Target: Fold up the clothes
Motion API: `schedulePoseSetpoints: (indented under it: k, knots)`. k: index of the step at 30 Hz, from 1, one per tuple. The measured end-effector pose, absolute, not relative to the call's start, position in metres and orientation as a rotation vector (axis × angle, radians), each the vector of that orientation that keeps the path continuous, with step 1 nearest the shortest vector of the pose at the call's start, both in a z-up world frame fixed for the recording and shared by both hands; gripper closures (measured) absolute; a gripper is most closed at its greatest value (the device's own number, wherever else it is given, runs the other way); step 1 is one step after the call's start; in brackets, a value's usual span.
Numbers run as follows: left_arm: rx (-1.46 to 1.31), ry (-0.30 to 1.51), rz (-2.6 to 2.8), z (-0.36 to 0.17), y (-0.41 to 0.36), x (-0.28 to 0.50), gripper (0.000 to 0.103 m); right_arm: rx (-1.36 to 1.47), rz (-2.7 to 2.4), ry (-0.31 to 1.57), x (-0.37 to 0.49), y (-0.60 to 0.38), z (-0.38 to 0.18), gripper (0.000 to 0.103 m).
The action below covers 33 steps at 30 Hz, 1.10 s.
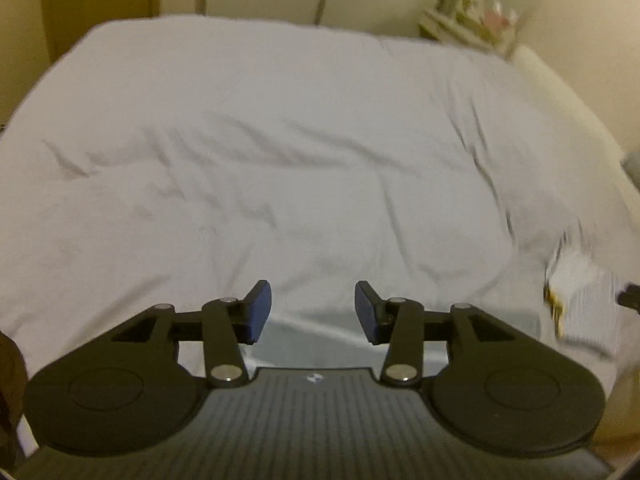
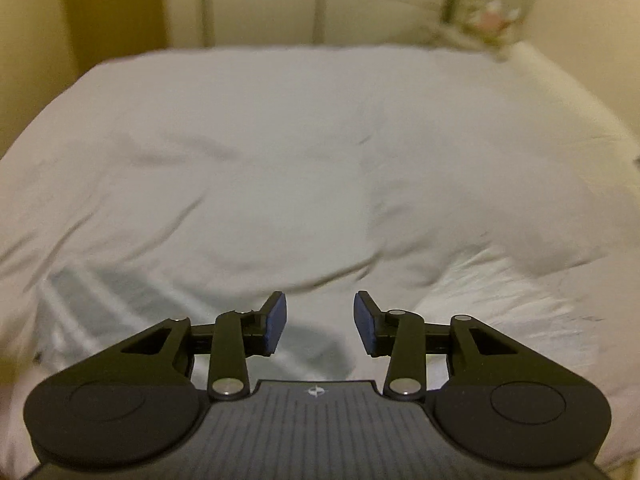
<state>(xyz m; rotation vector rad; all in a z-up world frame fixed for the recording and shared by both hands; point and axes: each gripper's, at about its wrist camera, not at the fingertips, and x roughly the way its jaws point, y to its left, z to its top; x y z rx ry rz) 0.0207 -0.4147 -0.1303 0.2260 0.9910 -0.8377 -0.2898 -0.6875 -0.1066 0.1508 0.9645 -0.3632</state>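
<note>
Both grippers, left (image 1: pixel 313 312) and right (image 2: pixel 320 322), hover spread and empty over the bed (image 1: pixel 280 140); a blurred white garment (image 1: pixel 580 304) lies to the left gripper's right.

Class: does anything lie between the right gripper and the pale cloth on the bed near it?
Nothing visible does. The right gripper, jaws open, hangs beside the pale cloth on the bed, with only blurred bedding between them.

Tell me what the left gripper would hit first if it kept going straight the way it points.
Most likely the white bed cover. The left gripper is open and empty, and only that wrinkled cover lies ahead between its fingers. Depth is unclear, so how soon it would touch cannot be told.
</note>
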Motion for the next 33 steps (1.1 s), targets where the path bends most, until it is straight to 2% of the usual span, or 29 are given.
schedulePoseSetpoints:
  k: [4, 7, 9, 12, 20, 21, 23, 24, 25, 28, 32, 33]
  knots:
    - [0.343, 1.095, -0.856, -0.184, -0.419, -0.012, 0.062, 0.101, -0.142, 1.122, -0.289, -0.647, -0.172, 0.054]
    - [0.438, 1.177, -0.868, -0.223, -0.422, -0.039, 0.058, -0.071, 0.067, 1.187, -0.288, -0.603, -0.211, 0.048]
    - [0.471, 1.226, -0.862, -0.245, -0.421, -0.049, 0.057, -0.181, 0.159, 1.211, -0.282, -0.579, -0.228, 0.047]
    - [0.396, 1.328, -0.785, -0.272, -0.412, -0.051, 0.046, -0.264, 0.219, 1.242, -0.265, -0.567, -0.248, 0.047]
    - [-0.095, 1.419, -0.61, -0.3, -0.36, -0.033, 0.043, -0.231, 0.316, 1.184, -0.211, -0.581, -0.229, 0.046]
    - [-0.142, 1.42, -0.592, -0.306, -0.356, -0.031, 0.047, -0.241, 0.325, 1.178, -0.203, -0.58, -0.228, 0.044]
    - [-0.231, 1.426, -0.568, -0.315, -0.351, -0.024, 0.067, -0.269, 0.341, 1.181, -0.188, -0.578, -0.231, 0.038]
    - [-0.27, 1.426, -0.561, -0.318, -0.35, -0.02, 0.087, -0.3, 0.345, 1.186, -0.182, -0.577, -0.236, 0.029]
    - [-0.281, 1.415, -0.571, -0.317, -0.352, -0.017, 0.1, -0.343, 0.342, 1.186, -0.176, -0.575, -0.242, 0.019]
    - [-0.265, 1.348, -0.629, -0.302, -0.362, -0.01, 0.102, -0.417, 0.285, 1.195, -0.164, -0.593, -0.269, 0.017]
    - [-0.192, 1.252, -0.709, -0.276, -0.38, 0.001, 0.102, -0.35, 0.194, 1.28, -0.152, -0.643, -0.305, 0.017]
    - [-0.175, 1.228, -0.728, -0.269, -0.384, 0.004, 0.102, -0.321, 0.181, 1.304, -0.151, -0.655, -0.312, 0.021]
